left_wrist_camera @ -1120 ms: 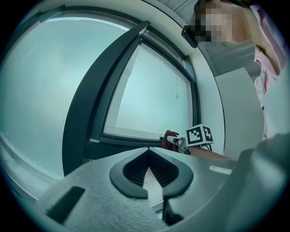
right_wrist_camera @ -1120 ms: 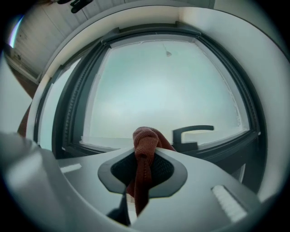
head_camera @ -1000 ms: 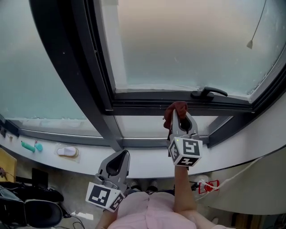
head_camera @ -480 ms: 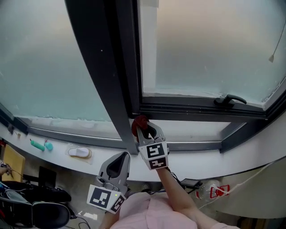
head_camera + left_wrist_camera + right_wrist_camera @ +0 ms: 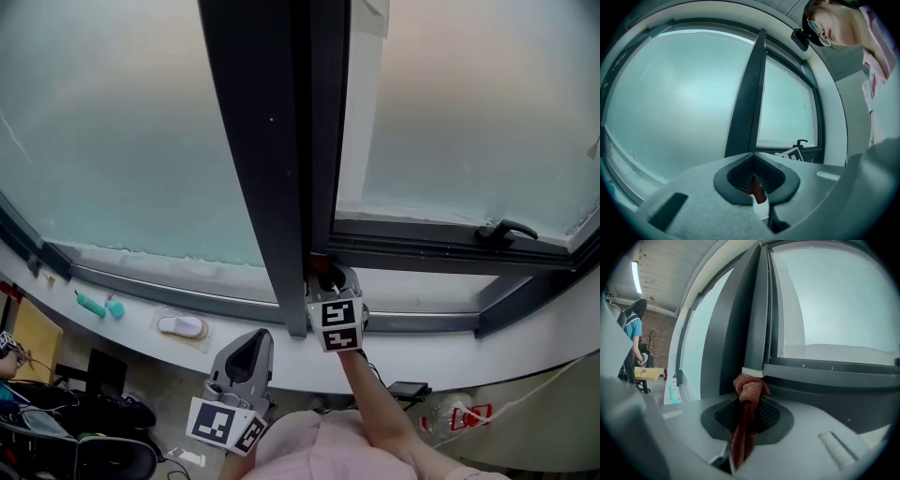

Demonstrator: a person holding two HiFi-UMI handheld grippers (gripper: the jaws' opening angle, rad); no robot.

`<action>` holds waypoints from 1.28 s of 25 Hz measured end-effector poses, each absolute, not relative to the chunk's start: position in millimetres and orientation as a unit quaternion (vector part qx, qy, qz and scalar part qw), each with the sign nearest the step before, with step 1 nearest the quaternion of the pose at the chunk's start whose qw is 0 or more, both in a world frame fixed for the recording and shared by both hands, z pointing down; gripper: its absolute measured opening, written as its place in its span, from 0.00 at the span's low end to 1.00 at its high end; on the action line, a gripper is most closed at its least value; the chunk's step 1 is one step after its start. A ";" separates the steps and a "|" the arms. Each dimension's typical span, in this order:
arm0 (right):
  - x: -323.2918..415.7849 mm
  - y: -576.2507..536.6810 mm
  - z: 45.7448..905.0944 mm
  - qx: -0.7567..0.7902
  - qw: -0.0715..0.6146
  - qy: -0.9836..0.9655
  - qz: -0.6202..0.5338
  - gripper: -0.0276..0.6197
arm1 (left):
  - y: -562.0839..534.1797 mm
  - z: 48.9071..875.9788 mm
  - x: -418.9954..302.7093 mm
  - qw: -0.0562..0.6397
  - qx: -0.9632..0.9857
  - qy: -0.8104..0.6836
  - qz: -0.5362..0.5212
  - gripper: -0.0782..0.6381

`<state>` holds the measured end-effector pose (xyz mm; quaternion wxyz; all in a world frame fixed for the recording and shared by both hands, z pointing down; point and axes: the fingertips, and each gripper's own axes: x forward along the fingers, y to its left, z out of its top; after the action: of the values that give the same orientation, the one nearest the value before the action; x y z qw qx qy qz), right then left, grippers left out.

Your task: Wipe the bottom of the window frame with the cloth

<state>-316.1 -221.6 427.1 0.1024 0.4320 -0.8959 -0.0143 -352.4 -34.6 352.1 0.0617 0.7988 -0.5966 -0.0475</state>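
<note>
Cloth (image 5: 749, 389), rust-red and coarse-woven, is bunched into a knot-like wad with a tail trailing down, clamped between the closed jaws of the right gripper (image 5: 331, 277). The wad sits at the corner where the bottom rail of the smooth, dark metal window frame (image 5: 422, 246) meets the upright mullion (image 5: 272, 141). Left gripper (image 5: 251, 339) hangs lower, jaws together, holding nothing.

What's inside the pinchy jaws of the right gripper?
A reddish cloth, pinched in the right gripper, its bunched tip poking out by the window frame. The frame surface behind that tip is covered.
</note>
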 end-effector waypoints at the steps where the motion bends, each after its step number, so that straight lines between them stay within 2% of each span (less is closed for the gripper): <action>1: -316.1 -221.6 427.3 0.431 0.104 -0.896 -0.016 0.14 | -35.3 351.5 -350.4 0.061 0.802 -0.593 -0.047 0.10; 7: -306.9 -225.0 425.2 0.442 0.120 -0.888 -0.045 0.14 | -37.6 351.7 -347.5 0.064 0.809 -0.582 -0.049 0.10; 15: -267.3 -229.0 421.3 0.475 0.108 -0.872 -0.046 0.14 | -35.7 353.5 -345.9 0.064 0.808 -0.583 -0.052 0.10; 32: -193.1 -237.3 419.1 0.510 0.091 -0.854 -0.045 0.14 | -45.9 351.9 -295.6 0.059 0.825 -0.561 -0.039 0.10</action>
<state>-193.1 -237.3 419.1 0.0907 0.5103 -0.8540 -0.0454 -295.6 -45.9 351.9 0.0587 0.8246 -0.5614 -0.0386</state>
